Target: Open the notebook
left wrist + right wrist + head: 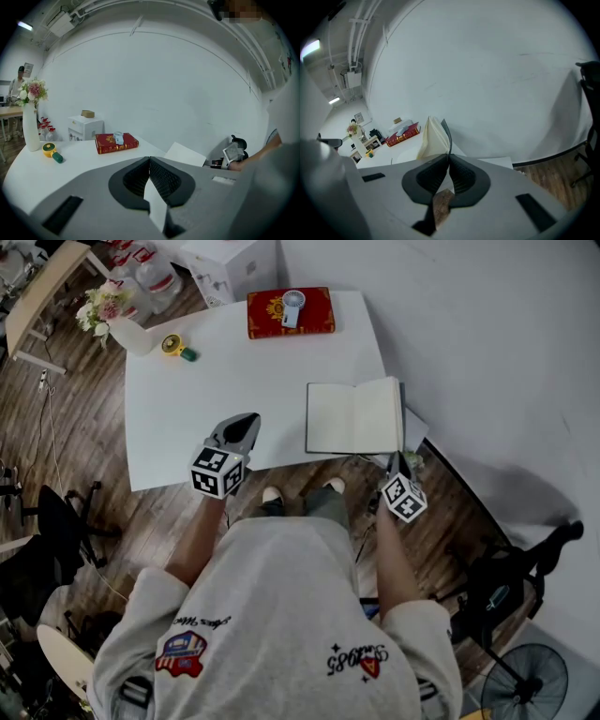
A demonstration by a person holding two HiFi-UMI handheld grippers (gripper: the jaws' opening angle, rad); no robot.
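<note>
Find the notebook (pixel 354 416) right of centre in the head view, flat on the white table (pixel 187 437) near its lower edge, with a cream page facing up and a dark cover showing as a thin strip along the right side. Read the right gripper (pixel 399 465) at the lower right corner of that notebook, jaws pressed together. In the right gripper view, see the dark cover and a fan of pages rising straight from the jaw tips, with too little on show to tell a pinch from a mere prop. Treat the opening as well along, probably with only the laying-flat left. To finish cleanly, carry the cover over in an arc about the spine rather than dragging it sideways. Keep the tips low on the outer corner and away from the loose pages to avoid creasing. Guard against the notebook sliding toward the table's right edge, close by. Bring the left gripper (pixel 242 427) across to press on the exposed page if needed; for now closed on nothing, over bare table left of the notebook and well apart from it. Release only with the cover resting by itself and not springing back. Leave the red book (pixel 291 313) at the top of the frame alone.
</note>
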